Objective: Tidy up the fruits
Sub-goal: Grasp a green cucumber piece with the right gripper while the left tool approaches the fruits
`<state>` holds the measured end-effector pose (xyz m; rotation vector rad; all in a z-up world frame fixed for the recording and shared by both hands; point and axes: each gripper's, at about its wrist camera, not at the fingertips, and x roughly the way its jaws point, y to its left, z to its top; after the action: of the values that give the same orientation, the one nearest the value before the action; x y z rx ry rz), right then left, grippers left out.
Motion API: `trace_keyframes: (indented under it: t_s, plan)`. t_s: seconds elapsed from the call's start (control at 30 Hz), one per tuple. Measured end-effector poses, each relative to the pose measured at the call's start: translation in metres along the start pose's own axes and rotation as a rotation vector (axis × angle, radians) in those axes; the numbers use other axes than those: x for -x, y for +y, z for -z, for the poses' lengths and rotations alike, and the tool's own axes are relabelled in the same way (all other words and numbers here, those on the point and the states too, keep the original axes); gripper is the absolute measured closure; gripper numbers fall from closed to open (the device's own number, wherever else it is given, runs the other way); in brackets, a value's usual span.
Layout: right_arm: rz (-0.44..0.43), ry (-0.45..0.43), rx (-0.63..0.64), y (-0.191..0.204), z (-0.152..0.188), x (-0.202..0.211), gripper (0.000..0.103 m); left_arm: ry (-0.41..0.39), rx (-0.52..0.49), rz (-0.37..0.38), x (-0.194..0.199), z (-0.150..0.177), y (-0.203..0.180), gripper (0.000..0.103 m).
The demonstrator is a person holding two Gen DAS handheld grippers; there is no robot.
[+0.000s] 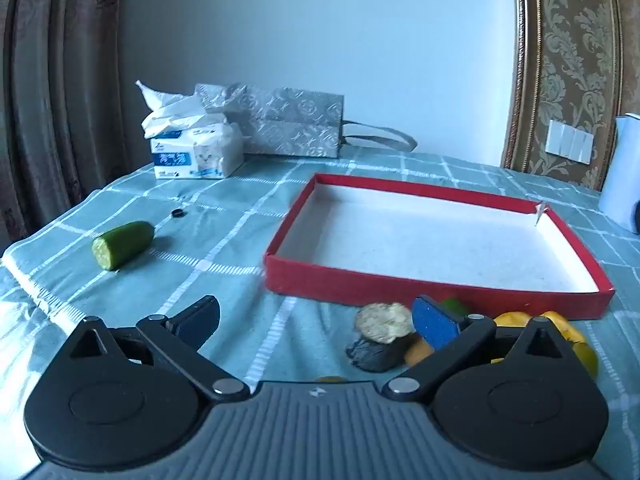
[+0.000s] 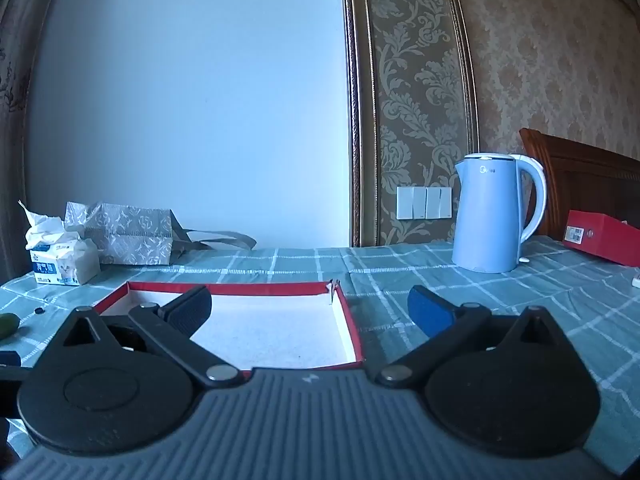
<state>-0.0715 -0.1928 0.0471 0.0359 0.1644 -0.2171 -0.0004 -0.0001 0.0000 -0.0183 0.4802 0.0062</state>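
Red tray [image 1: 436, 288]: table centre, interior bare. Cucumber piece [image 1: 122, 245]: alone nr left edge, clear cloth around. Fruit pile [image 1: 400, 336]: against tray's near wall. Left gripper [image 1: 320, 320], right gripper [image 2: 310, 312]: both wide, holding nothing. Kettle [image 2: 490, 216]: far right.

The left gripper [image 1: 316, 326] fills the lower part of its frame: a grey ribbed body at bottom centre with a small white mark, and two black teardrop-shaped plates at lower left and lower right. Black link bars with round silver rivets lead up to the fingers; the left finger pad is black, the right one blue. The right gripper [image 2: 310, 312] has the same grey ribbed body, black plates, silver rivets and one black and one blue pad.
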Motion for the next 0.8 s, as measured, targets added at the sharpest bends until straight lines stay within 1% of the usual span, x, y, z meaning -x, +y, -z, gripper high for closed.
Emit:
trace_keyframes:
  t_s: [0.07, 0.1, 0.13, 0.23, 0.3, 0.33, 0.37, 0.47, 0.5, 0.57, 0.63, 0.7, 0.77, 0.8]
  plan:
    - [-0.010, -0.003, 0.003, -0.002, 0.000, 0.000, 0.000, -0.004, 0.004, -0.004, 0.003, 0.001, 0.000, 0.000]
    - [-0.014, -0.027, 0.008, -0.002, -0.003, 0.006, 0.000, -0.006, 0.008, -0.009, 0.004, 0.001, 0.002, 0.000]
    - [-0.022, -0.035, -0.025, -0.009, -0.001, 0.008, 0.000, 0.006, 0.044, -0.024, 0.004, 0.001, 0.014, 0.000]
    - [-0.088, -0.044, -0.022, -0.025, 0.000, 0.019, 0.000, 0.015, 0.060, -0.040, 0.007, 0.003, 0.034, 0.000]
    - [-0.141, -0.020, -0.038, -0.040, 0.001, 0.023, 0.000, 0.026, 0.065, -0.051, 0.002, 0.004, 0.044, 0.000]
    - [-0.157, 0.001, -0.041, -0.047, 0.001, 0.020, 0.000, 0.018, 0.077, -0.052, 0.001, 0.006, 0.051, 0.000]
    - [-0.173, 0.011, -0.031, -0.056, 0.007, 0.023, 0.000, 0.016, 0.094, -0.055, 0.001, 0.007, 0.058, 0.000]
    - [-0.222, 0.088, 0.002, -0.069, 0.012, 0.027, 0.000, 0.021, 0.147, -0.047, -0.001, 0.007, 0.071, 0.000]
    - [-0.224, 0.107, 0.013, -0.071, 0.014, 0.029, 0.000, 0.023, 0.156, -0.043, -0.002, 0.008, 0.072, 0.000]
    - [-0.232, 0.144, 0.030, -0.073, 0.017, 0.028, 0.000, 0.026, 0.168, -0.029, -0.002, 0.009, 0.074, 0.000]
    - [-0.266, 0.173, 0.042, -0.069, 0.021, 0.032, 0.000, 0.018, 0.181, -0.028, -0.001, 0.009, 0.075, 0.000]
    - [-0.326, 0.212, 0.072, -0.055, 0.023, 0.036, 0.000, 0.017, 0.188, -0.025, -0.002, 0.010, 0.076, 0.000]
    - [-0.399, 0.225, 0.129, -0.038, 0.031, 0.043, 0.000, 0.022, 0.206, -0.023, -0.003, 0.010, 0.079, 0.000]
    - [-0.419, 0.224, 0.160, -0.029, 0.034, 0.046, 0.000, 0.022, 0.212, -0.025, -0.002, 0.011, 0.079, 0.000]
